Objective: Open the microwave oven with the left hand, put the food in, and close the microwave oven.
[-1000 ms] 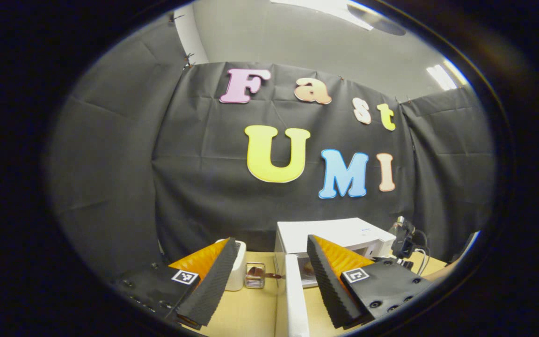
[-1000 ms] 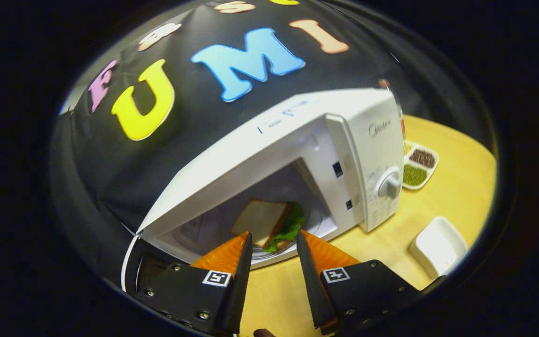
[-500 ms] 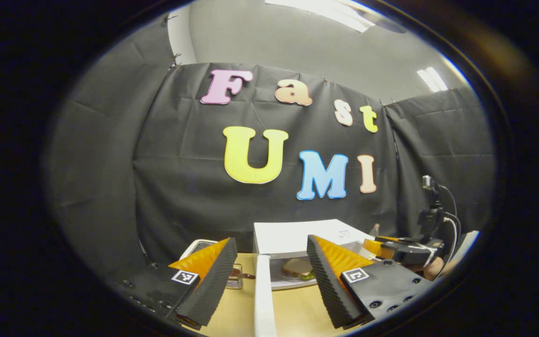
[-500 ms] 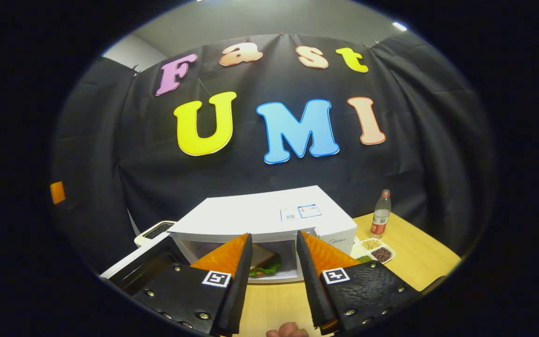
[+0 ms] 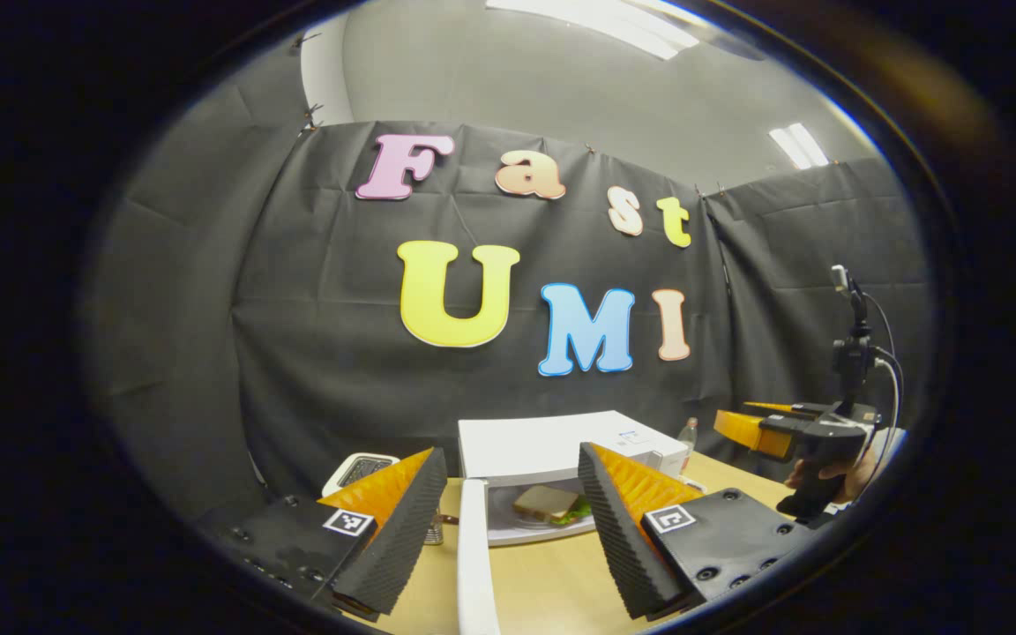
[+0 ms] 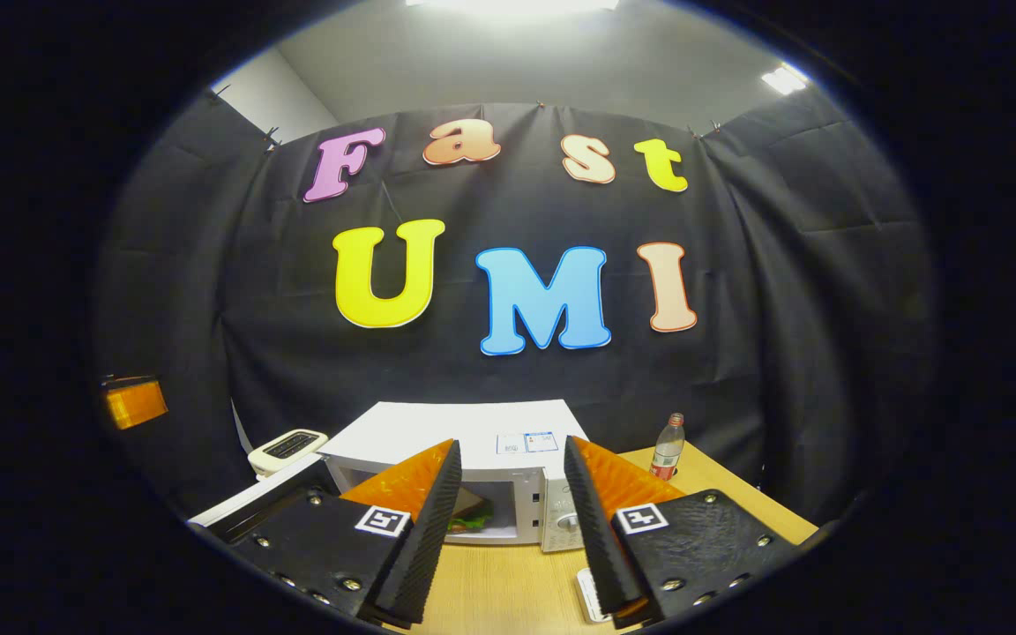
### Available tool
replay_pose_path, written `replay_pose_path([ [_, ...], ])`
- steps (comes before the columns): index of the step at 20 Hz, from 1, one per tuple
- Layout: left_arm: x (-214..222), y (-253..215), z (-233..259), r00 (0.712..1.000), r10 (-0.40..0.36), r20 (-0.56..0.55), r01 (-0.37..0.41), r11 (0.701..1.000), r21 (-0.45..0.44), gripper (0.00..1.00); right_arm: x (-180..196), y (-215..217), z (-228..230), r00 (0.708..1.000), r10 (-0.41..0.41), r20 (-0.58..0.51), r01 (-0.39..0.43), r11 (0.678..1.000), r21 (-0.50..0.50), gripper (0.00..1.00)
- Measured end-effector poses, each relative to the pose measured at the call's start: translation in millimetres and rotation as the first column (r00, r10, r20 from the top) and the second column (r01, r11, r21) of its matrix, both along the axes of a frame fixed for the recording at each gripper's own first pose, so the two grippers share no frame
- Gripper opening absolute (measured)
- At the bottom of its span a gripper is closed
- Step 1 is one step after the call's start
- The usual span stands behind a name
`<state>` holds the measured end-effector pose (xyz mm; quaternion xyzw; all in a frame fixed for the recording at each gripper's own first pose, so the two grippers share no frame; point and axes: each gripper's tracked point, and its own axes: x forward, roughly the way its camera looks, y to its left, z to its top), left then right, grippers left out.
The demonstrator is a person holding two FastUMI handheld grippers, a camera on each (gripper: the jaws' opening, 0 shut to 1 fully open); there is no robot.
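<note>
The white microwave stands on the wooden table with its door swung open toward me. A sandwich lies on the plate inside. My left gripper is open and empty, with the door's edge showing between its fingers. Farther right, a hand holds my right gripper in the air, apart from the oven. In the right gripper view, my right gripper is open and empty, back from the microwave. Its open door lies to the left, and the sandwich is partly hidden by a finger.
A white toaster stands left of the microwave, with a small glass holder in front of it. A plastic bottle stands at the right rear of the table. A white dish lies near my right fingers.
My right gripper has drawn back from the oven's cavity and levelled out, leaving the sandwich inside. The left gripper has shifted slightly, so the microwave sits more to the left in its view.
</note>
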<state>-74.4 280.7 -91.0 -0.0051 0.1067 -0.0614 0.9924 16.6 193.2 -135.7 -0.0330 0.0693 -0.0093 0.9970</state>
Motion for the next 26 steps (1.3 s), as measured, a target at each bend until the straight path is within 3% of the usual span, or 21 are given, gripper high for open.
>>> replay_pose_path([
  [3,-8.4,10.9,-8.6,1.0,0.014,-0.016,-0.013,1.0,0.006,0.96,-6.6,6.2,10.0,1.0,0.022,0.021,-0.022,1.0,-0.023,0.82],
  [4,-11.6,15.6,-10.5,1.0,0.02,-0.02,-0.02,1.0,0.01,0.96,-9.0,7.8,12.7,0.999,0.024,0.023,-0.023,0.999,-0.022,0.93],
  [5,-15.5,20.2,-12.7,0.999,0.028,-0.024,-0.027,1.0,0.014,0.96,-11.6,9.5,15.8,0.999,0.028,0.029,-0.027,0.999,-0.016,0.95],
  [14,-47.4,67.4,-54.3,0.99,0.097,-0.105,-0.091,0.994,0.056,0.96,-27.4,21.8,69.8,0.991,0.027,0.132,-0.032,0.999,0.033,0.95],
  [17,-62.1,70.1,-73.6,0.984,0.069,-0.162,-0.064,0.997,0.032,0.95,-27.8,21.9,89.4,0.986,0.022,0.163,-0.028,0.999,0.038,0.95],
  [18,-65.3,68.6,-78.9,0.983,0.052,-0.177,-0.051,0.999,0.012,0.92,-28.1,21.4,92.7,0.986,0.018,0.168,-0.024,0.999,0.035,0.95],
  [21,-75.2,89.1,-102.7,0.969,0.077,-0.237,-0.071,0.997,0.035,0.42,-26.8,18.5,94.2,0.987,0.004,0.162,-0.008,1.0,0.025,0.95],
  [23,-88.9,90.0,-120.8,0.955,0.045,-0.292,-0.046,0.999,0.004,0.09,-27.2,16.3,93.5,0.987,-0.01,0.158,0.007,1.0,0.02,0.95],
  [26,-107.4,101.5,-133.7,0.942,0.035,-0.335,-0.028,0.999,0.025,0.07,-24.4,10.8,91.5,0.988,-0.028,0.152,0.027,1.0,0.012,0.95],
])
